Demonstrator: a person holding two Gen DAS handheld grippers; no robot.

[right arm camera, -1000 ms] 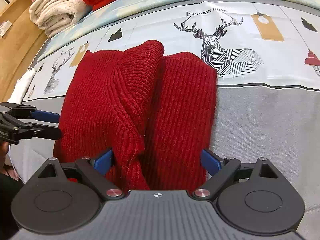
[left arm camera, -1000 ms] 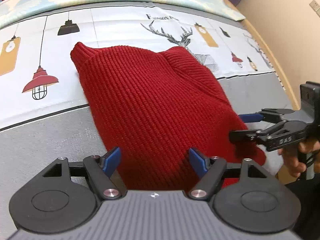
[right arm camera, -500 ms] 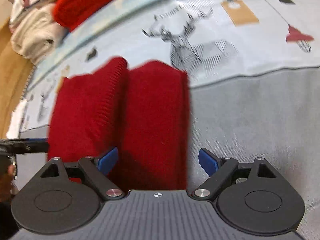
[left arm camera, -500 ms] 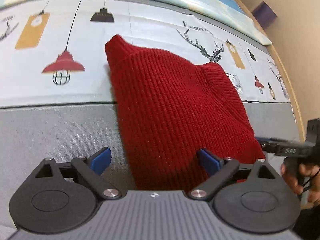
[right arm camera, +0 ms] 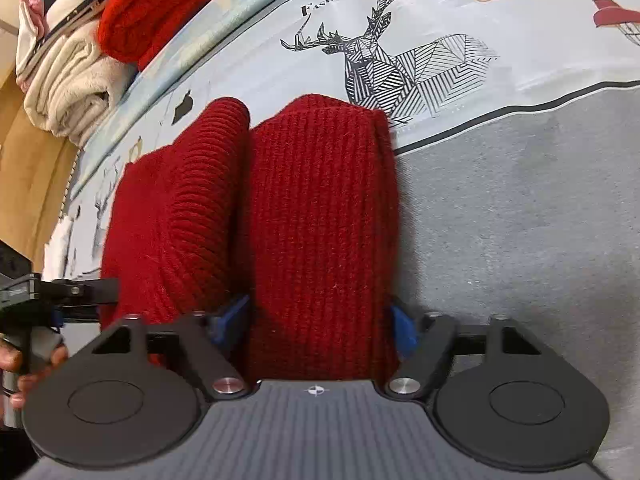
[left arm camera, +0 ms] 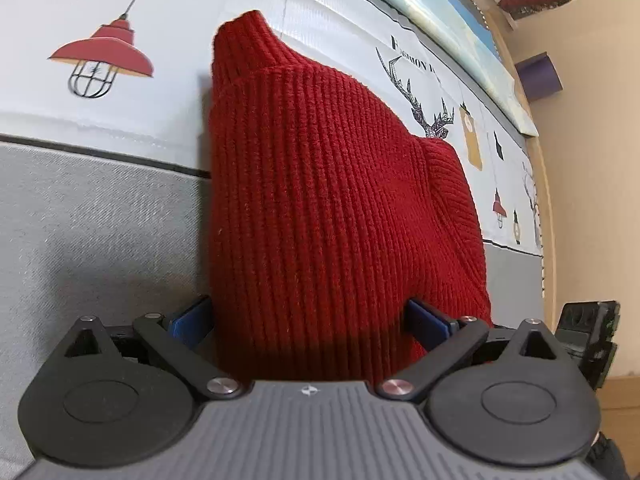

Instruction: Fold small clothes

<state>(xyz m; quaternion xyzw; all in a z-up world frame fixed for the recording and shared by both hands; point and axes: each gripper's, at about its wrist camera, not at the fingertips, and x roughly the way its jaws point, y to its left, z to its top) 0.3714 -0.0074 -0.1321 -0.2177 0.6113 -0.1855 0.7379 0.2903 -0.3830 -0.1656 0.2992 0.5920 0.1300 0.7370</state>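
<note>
Lettering "FASHION" above deer print (right arm camera: 400,56) on bedsheet (right arm camera: 520,208), one folded red knit sweater (left arm camera: 320,200) at centre, left tongs (left arm camera: 308,316) opening, straddling its near edge, right tongs (right arm camera: 320,320) closing around right fold, two towel stacks at 10 o'clock.

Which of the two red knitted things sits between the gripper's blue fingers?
The ribbed red sweater spread on the printed sheet. The other red knit is stacked far back beside the cream blanket.
</note>
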